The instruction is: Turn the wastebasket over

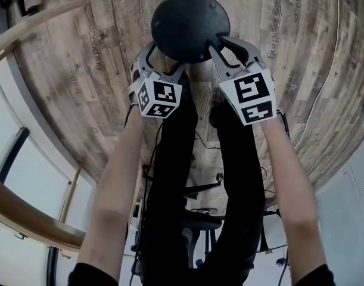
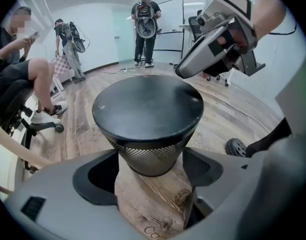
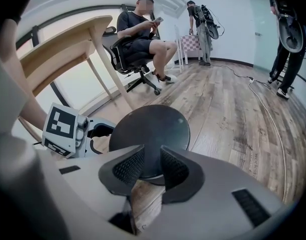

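The black mesh wastebasket (image 1: 190, 25) stands on the wooden plank floor (image 1: 289, 70) just ahead of the person's feet, its solid round face uppermost, so it reads as resting mouth-down; the turn itself is not yet made. The left gripper (image 2: 150, 164) has its jaws spread wide to either side of the mesh wall low on the near side; the pads sit close to the mesh, but no firm press shows. The right gripper (image 3: 151, 166) has its jaws narrow, with only a slim gap between the pads and nothing caught in it; its tips meet the near right edge of the round top.

My judgement of the risks: a push from the right's narrow tips could tip the basket before the left has closed, and a round basket on its side would roll off across the planks; the tapered mesh may also slide out of a loose pinch mid-turn and drop. Seated and standing people (image 2: 145, 24) are well apart.
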Available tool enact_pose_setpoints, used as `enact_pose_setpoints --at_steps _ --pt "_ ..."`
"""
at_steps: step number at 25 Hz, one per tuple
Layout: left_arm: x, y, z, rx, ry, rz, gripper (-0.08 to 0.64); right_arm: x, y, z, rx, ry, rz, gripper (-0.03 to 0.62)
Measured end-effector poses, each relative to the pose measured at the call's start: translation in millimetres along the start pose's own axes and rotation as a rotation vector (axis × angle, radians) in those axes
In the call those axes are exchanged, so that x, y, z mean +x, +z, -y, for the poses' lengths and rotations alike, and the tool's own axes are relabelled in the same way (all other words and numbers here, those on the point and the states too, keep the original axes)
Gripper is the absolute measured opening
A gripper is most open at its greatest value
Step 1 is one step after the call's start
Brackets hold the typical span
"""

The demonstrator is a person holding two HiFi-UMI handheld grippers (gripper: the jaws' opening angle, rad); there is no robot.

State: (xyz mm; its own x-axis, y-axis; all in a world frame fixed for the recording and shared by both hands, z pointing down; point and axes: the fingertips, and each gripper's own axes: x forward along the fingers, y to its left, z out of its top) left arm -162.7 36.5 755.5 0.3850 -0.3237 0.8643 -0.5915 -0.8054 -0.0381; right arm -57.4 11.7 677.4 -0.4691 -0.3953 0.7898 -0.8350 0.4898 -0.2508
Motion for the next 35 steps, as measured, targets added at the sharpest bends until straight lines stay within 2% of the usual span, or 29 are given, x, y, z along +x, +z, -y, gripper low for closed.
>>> enact_pose_setpoints --at_steps 4,7,10,13,18,23,29,35 --pt "1 0 1 -0.008 0.002 -0.026 0.416 -1 -1 8 -0.020 -0.010 -0.014 0.106" --pt "-5 -12 -8 -0.037 0.022 -0.081 0.416 -12 7 8 -0.026 -0.012 -0.010 0.106" --pt "-24 -21 -16 -0.073 0.032 -0.133 0.416 -32 16 2 -0.050 -0.003 -0.021 0.106" --pt "-53 -10 -20 -0.084 0.036 -0.126 0.416 -59 32 -3 -0.066 0.000 -0.025 0.106" --pt "-99 37 -25 -0.094 0.044 -0.054 0.416 -105 75 -4 -0.093 -0.021 0.009 0.106" --pt "-158 93 -20 -0.139 0.045 0.029 0.414 -162 113 -16 -0.077 -0.035 0.066 0.106" --pt "-233 163 -22 -0.206 0.089 0.138 0.410 -237 158 -30 -0.075 -0.038 0.141 0.103" --pt "-326 230 -16 -0.276 0.146 0.250 0.298 -326 205 -51 -0.090 -0.038 0.227 0.086"
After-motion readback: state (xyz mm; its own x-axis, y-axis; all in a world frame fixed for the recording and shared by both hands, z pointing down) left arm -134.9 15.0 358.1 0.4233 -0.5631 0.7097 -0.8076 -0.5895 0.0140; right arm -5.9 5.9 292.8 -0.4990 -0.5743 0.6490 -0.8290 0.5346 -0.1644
